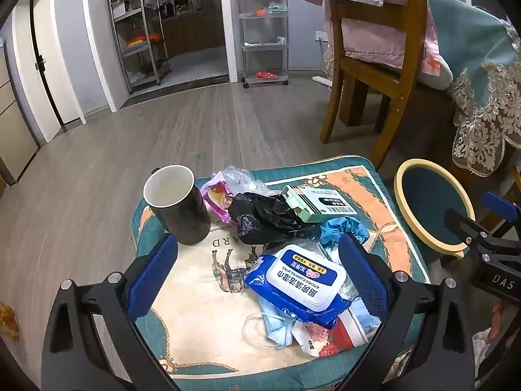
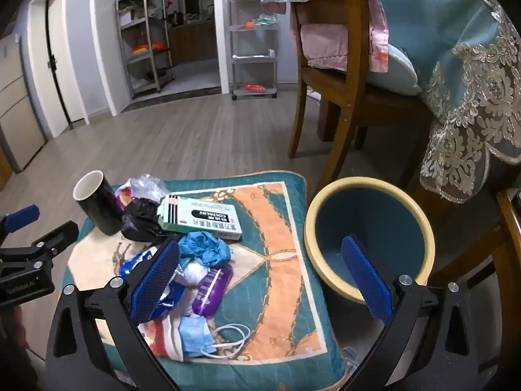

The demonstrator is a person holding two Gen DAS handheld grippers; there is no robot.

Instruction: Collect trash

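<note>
The left claw (image 1: 257,280) stands spread wide with nothing gripped, its ribbed blue pads on either side of a glossy blue-and-white wipes pack (image 1: 298,282) printed "KITCHEN CLEANING WIPES". Behind the pack lie a crumpled black plastic bag (image 1: 267,216), a pale green cardboard box (image 1: 317,203) and a smooth black mug (image 1: 177,203) with a white inside. The right claw (image 2: 259,278) is equally wide and empty, above the quilted teal and orange cushion (image 2: 280,277) that carries all the trash. From this side the box reads "COLTALIN". Near it lie a scrunched blue glove (image 2: 203,247), a shiny purple wrapper (image 2: 211,290) and a pleated blue face mask (image 2: 195,332). A round, cream-rimmed blue bin (image 2: 369,238) stands just beside the cushion.
</note>
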